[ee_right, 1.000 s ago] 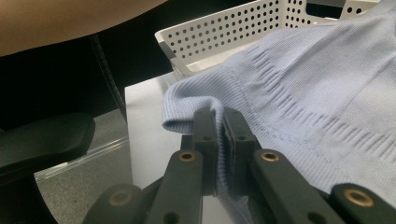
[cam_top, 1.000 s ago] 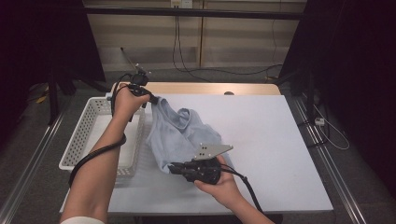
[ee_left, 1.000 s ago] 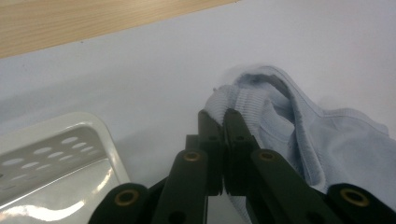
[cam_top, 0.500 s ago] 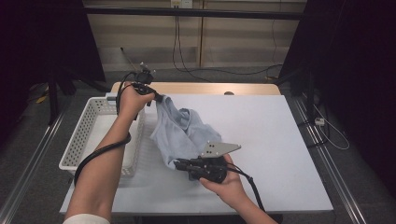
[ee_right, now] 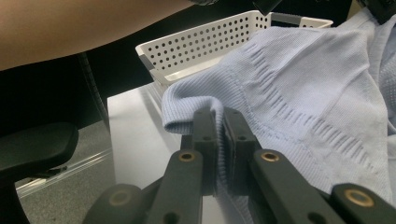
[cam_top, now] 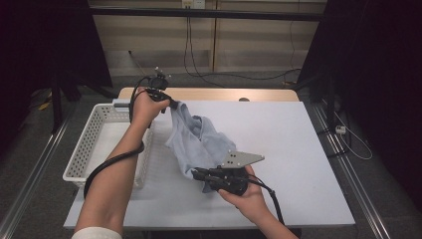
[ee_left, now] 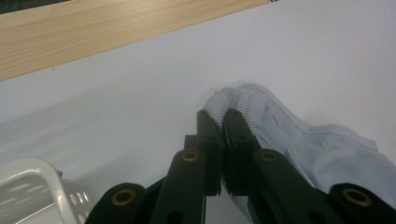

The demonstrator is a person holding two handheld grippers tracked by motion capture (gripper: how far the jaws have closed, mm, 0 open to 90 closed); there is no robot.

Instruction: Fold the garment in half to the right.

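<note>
I have the left gripper [cam_top: 171, 103] up at the far left of the table [cam_top: 298, 149], its jaws pressed together on a ribbed edge of the light blue garment [cam_top: 199, 142]. In the left gripper view that edge [ee_left: 243, 100] bunches just past the black tips. My right gripper [cam_top: 199, 175] sits near me, about mid-table, its jaws pinching another hem of the same garment; in the right gripper view the knit [ee_right: 299, 93] folds over the tips and runs off to the right. Between the two grips the garment hangs in a slack, crumpled band, higher at the far end, its middle sagging toward the white tabletop.

The white perforated basket [cam_top: 89, 144] stands at the left edge of the table, just beside my left forearm. What I see of its floor is bare; the garment lies outside it, to its right.
</note>
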